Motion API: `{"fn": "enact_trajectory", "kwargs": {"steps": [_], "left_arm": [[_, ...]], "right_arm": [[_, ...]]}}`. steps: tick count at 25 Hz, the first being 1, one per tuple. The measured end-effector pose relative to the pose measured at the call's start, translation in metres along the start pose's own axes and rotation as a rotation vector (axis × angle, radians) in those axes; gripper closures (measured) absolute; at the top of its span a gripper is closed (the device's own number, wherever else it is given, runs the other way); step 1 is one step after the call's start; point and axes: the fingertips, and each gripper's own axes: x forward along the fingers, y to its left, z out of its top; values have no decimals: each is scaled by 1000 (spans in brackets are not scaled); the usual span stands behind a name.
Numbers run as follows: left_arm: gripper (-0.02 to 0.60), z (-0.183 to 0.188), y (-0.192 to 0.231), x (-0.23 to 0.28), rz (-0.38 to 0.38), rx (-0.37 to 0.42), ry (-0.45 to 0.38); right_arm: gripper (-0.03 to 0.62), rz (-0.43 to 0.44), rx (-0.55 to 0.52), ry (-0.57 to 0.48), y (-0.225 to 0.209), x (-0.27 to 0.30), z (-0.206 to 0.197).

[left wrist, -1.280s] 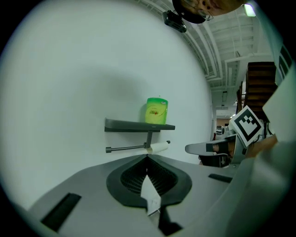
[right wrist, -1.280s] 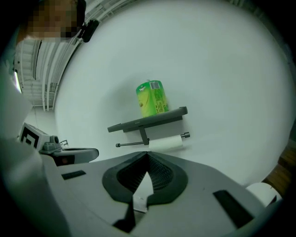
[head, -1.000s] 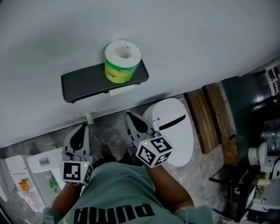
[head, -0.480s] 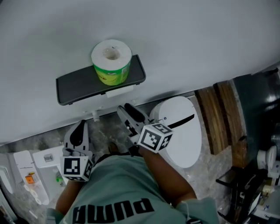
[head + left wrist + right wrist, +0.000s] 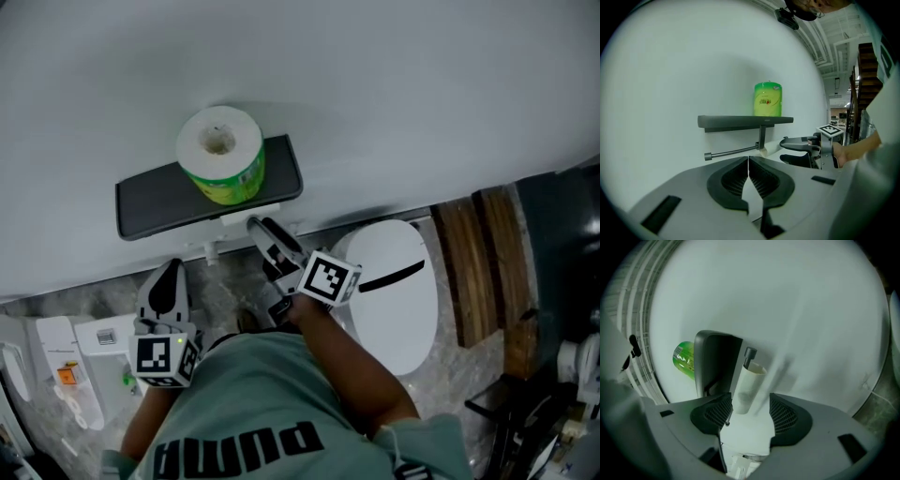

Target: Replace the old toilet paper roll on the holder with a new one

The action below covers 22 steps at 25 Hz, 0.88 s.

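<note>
Right gripper (image 5: pixel 261 230) is advancing toward 12 o'clock, now rolled over. Its jaws have just been opening and are standing partway apart around the empty tube (image 5: pixel 749 385). Left gripper (image 5: pixel 167 286), at 7 o'clock, is sitting closed and empty.

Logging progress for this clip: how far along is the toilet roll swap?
Done: nothing yet; the green-wrapped new roll stands on the shelf. In hand: the right tool, jaws just opening, has the empty cardboard tube between them, ungripped; the left tool is shut, empty. Left: pull the tube off, fit the new roll.
</note>
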Motion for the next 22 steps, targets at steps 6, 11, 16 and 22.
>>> {"fn": "enact_trajectory", "kwargs": {"steps": [6,11,16,22], "left_arm": [[589,-3,1,7,20,17,21],[589,-2,1,12,30,14,33],[589,-3,3,18,28,11,36],[589,-1,1,22,19,6,35]], "right_arm": [[358,86,100,9,5,20,4],[358,124,145,-3,10,28,12],[364,125,157,-23,7,29,18],[399,108,143,-35,8,25,22]]}}
